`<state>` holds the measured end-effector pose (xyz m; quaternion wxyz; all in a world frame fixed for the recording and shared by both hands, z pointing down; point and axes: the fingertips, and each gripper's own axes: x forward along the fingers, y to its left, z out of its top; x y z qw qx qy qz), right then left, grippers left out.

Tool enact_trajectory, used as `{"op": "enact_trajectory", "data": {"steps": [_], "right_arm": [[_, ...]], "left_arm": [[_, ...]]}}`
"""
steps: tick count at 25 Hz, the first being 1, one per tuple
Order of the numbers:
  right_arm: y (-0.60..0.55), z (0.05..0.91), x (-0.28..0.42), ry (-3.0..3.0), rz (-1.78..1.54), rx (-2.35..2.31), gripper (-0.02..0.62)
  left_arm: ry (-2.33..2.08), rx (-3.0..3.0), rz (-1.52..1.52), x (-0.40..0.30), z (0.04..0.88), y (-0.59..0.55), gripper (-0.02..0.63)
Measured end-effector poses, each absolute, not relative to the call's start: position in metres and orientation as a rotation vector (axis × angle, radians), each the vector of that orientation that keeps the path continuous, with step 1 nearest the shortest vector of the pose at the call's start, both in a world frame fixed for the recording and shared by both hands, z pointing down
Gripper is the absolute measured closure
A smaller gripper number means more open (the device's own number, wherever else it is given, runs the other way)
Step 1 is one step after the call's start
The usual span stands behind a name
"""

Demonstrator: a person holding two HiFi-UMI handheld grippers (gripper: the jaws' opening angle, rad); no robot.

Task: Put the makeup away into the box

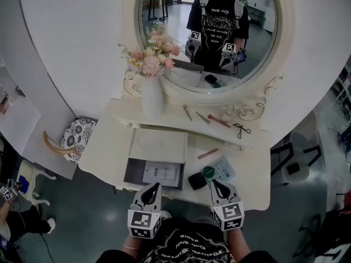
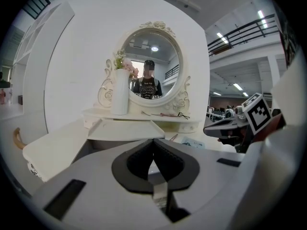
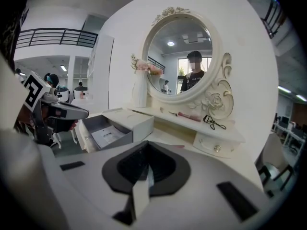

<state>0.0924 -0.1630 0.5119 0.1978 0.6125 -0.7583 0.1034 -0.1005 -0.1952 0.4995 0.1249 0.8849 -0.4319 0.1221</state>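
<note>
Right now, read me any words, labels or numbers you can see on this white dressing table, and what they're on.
None can be read.
White paper sheet in the open grey drawer: print too small.
Pale teal flat packet: print too small.
Black T-shirt in the round mirror: white print blurred.

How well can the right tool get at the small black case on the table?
Likely yes: the small black case lies close beside the right tool, with nothing between them. The shut jaws must open first.
</note>
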Motion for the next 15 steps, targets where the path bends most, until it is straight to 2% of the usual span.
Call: {"op": "enact_trajectory", "data": {"steps": [15], "right_arm": [[-0.1704, 0.5158, 0.0864, -2.119, 0.268, 1.675, 0.588]], "left_arm": [[-1.271, 2.562, 0.359, -0.1045, 0.5033, -0.1984, 0.591]]}}
